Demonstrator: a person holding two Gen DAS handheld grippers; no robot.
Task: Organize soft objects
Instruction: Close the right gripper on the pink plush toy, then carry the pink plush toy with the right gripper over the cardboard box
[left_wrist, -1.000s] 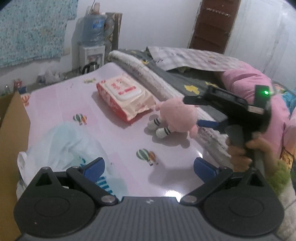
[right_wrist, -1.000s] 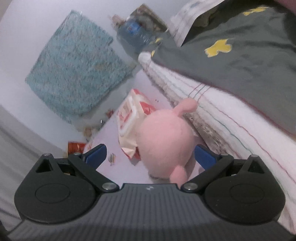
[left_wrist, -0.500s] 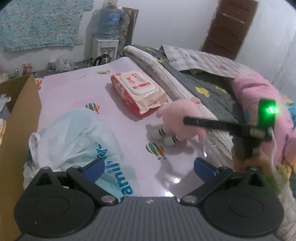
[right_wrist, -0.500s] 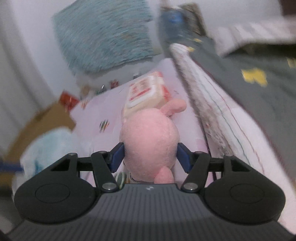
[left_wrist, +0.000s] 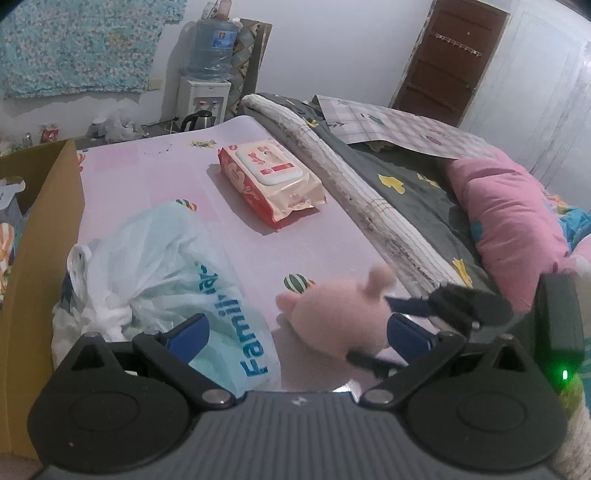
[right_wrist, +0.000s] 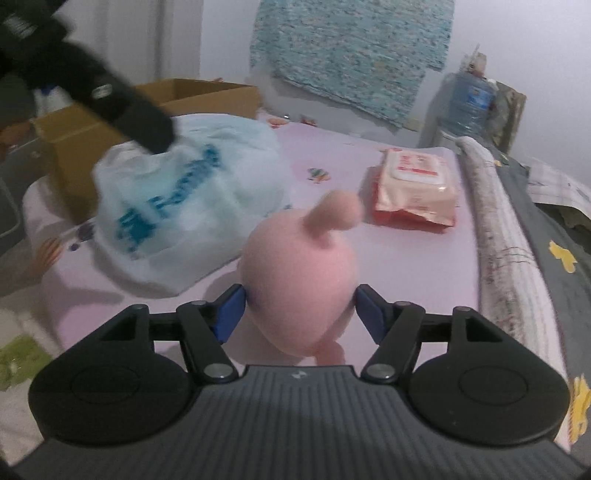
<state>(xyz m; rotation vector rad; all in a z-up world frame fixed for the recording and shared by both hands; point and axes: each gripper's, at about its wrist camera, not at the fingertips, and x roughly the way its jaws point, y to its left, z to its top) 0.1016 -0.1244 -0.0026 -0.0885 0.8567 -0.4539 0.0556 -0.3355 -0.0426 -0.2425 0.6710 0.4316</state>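
- Since a second ago the pink plush toy has left its spot beside the wipes pack and now hangs above the pink mat, near the left gripper's view at 5 o'clock.
- The right gripper has just been easing slightly wider after closing in, yet its blue pads pinch the toy's round body on both sides.
- The left gripper has its fingers spread with nothing between them, above the plastic bag.
- The bag, at 9 o'clock from the toy, bears blue letters reading "Famil", the rest hidden.
- The cardboard box stands at the mat's 9 o'clock edge.
- Writing on the wipes pack is too small to read.
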